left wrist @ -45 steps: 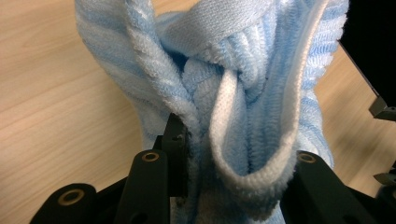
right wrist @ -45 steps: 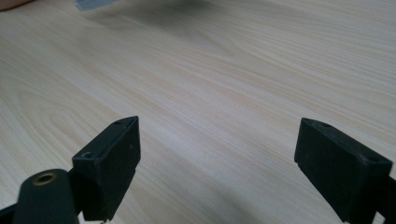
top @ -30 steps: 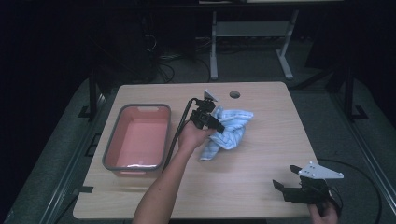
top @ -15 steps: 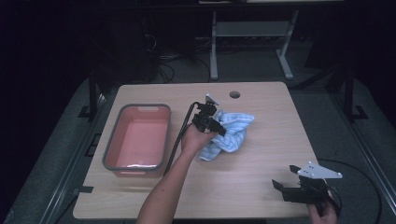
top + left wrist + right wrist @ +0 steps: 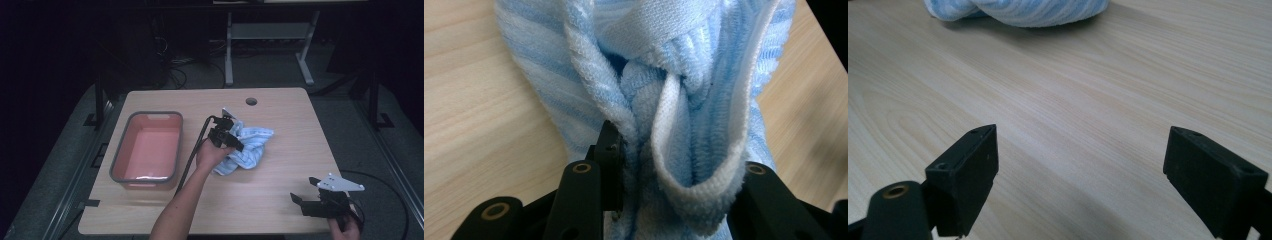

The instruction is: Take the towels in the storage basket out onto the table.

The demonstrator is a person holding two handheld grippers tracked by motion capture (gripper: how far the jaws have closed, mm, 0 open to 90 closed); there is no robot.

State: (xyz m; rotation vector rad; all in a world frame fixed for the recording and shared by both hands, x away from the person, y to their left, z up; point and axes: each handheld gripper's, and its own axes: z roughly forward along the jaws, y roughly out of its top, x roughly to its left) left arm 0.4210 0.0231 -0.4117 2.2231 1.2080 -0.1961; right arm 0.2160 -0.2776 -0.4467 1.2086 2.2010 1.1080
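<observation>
A light blue striped towel [image 5: 254,144] lies crumpled near the middle of the wooden table [image 5: 270,210]. My left gripper [image 5: 234,141] is at the towel's left edge, shut on a bunch of it. In the left gripper view, folds of the towel [image 5: 684,100] fill the gap between the jaws of the left gripper [image 5: 679,175], which have just eased open a little with the cloth still pressed between them. My right gripper [image 5: 306,191] rests low at the table's front right, open and holding nothing. The right gripper view shows the right gripper [image 5: 1080,160] over bare wood, with the towel [image 5: 1018,10] far ahead.
A pink bin with a grey rim [image 5: 145,116] stands on the left part of the table. A round cable hole [image 5: 251,101] sits near the far edge. Dark floor, cables and a metal stand lie beyond the table.
My left gripper has sunk toward the table with the towel, and the cloth has settled lower and spread a little. The right gripper has stayed in place.
</observation>
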